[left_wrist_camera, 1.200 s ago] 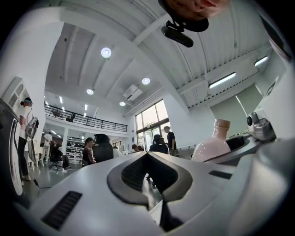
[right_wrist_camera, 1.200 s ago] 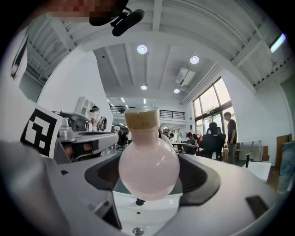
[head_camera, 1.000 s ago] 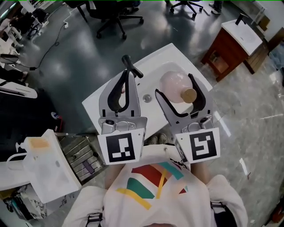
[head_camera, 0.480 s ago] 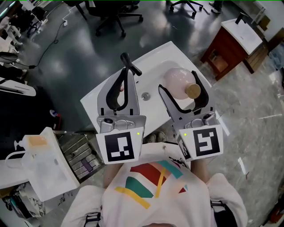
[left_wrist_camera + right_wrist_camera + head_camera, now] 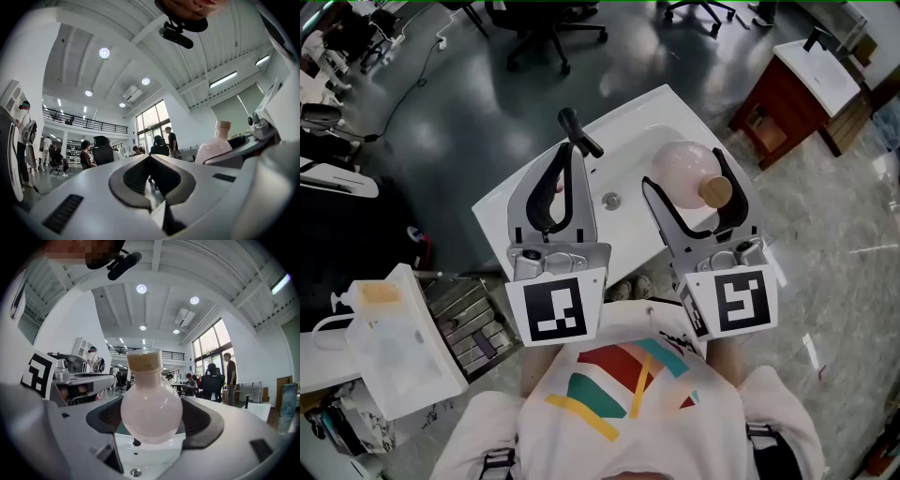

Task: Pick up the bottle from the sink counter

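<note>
A round pale-pink bottle (image 5: 680, 167) with a cork stopper sits between the fingers of my right gripper (image 5: 682, 172), which is shut on its belly. In the right gripper view the bottle (image 5: 151, 408) hangs a little above the white sink basin (image 5: 154, 458), and both pads of the right gripper (image 5: 152, 418) press its sides. My left gripper (image 5: 567, 152) is shut and holds nothing, its tips next to the black faucet (image 5: 579, 134). In the left gripper view its jaws meet at the left gripper (image 5: 150, 158), with the bottle (image 5: 214, 145) off to the right.
The white sink counter (image 5: 534, 202) stands on a dark glossy floor, with a drain (image 5: 610, 200) in the basin. A red-brown cabinet (image 5: 792, 94) with a white top is at the upper right. Office chairs (image 5: 548, 28) stand behind. A white unit (image 5: 375, 342) sits at the lower left.
My right gripper has shifted slightly to the right with the bottle held in it. The left gripper has barely moved.
</note>
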### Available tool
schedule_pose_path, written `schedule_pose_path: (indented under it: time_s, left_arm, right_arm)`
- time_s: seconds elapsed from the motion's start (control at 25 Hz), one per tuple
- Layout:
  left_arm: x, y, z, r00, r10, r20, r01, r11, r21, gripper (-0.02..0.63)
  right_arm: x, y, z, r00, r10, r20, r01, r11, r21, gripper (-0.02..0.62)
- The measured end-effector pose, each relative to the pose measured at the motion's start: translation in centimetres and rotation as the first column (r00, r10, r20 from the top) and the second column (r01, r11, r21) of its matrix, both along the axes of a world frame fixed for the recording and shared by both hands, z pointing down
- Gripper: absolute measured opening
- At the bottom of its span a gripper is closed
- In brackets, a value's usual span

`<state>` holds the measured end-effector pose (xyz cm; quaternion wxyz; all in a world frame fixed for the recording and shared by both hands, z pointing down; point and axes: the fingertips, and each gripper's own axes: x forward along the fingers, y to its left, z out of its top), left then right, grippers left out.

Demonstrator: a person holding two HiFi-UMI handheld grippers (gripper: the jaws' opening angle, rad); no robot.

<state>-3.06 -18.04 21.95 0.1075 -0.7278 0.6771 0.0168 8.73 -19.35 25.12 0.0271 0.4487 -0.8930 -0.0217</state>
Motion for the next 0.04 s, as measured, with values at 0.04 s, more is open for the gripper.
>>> schedule_pose_path:
  time_s: [0.04]
  left_arm:
    - [-0.06,-0.02,0.01,1.0,-0.002,0.0,0.002,1.0,0.0,0.018]
  right_arm:
    - [0.01,-0.07,0.01,1.0,0.002,-0.003,-0.002,1.0,0.001,0.379]
